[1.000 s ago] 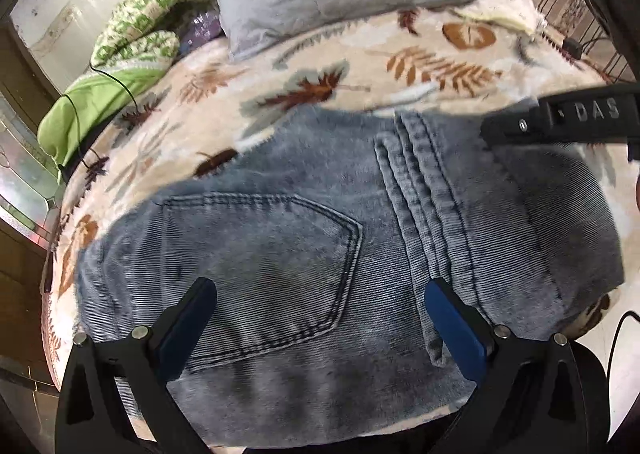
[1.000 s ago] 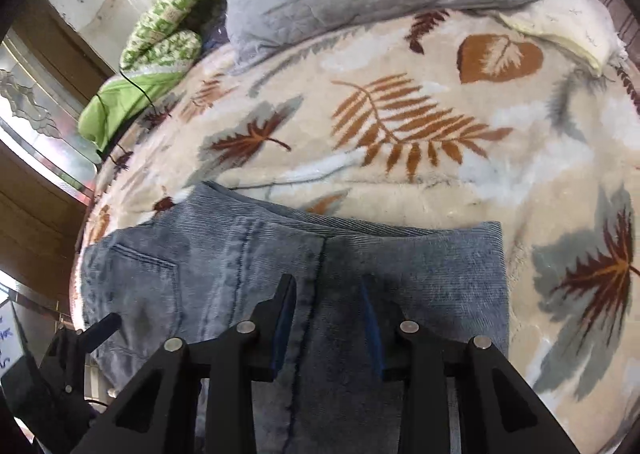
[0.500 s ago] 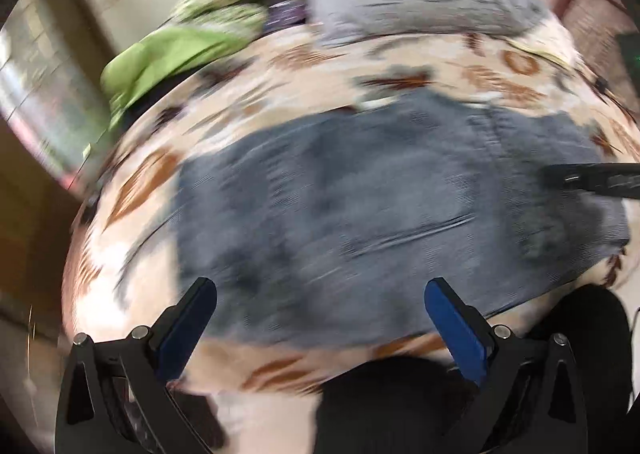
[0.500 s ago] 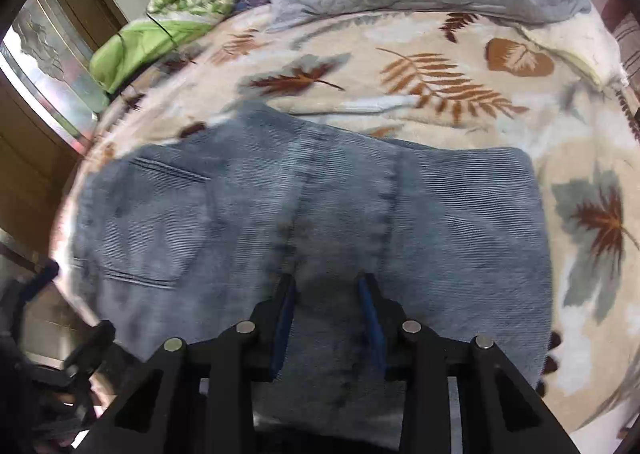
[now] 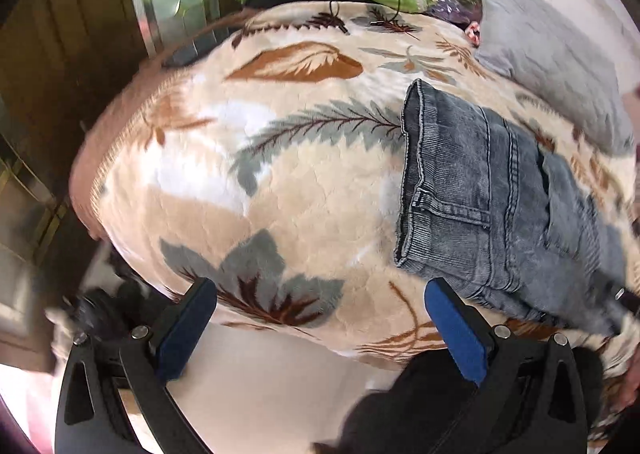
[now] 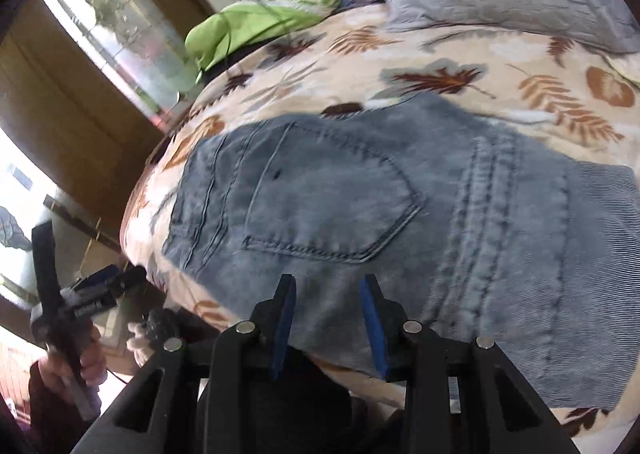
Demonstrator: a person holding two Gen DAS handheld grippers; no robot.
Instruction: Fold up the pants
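Both grippers have swung away from the folded jeans [image 6: 400, 205], which lie in a compact stack on the leaf-print blanket [image 5: 280, 181]. Left gripper [image 5: 320, 330] hangs wide open over bare blanket; right gripper [image 6: 328, 318] hovers part-open at the near edge, grasping nothing. Folding looks nearly done; next comes another fold or a tidy-up.
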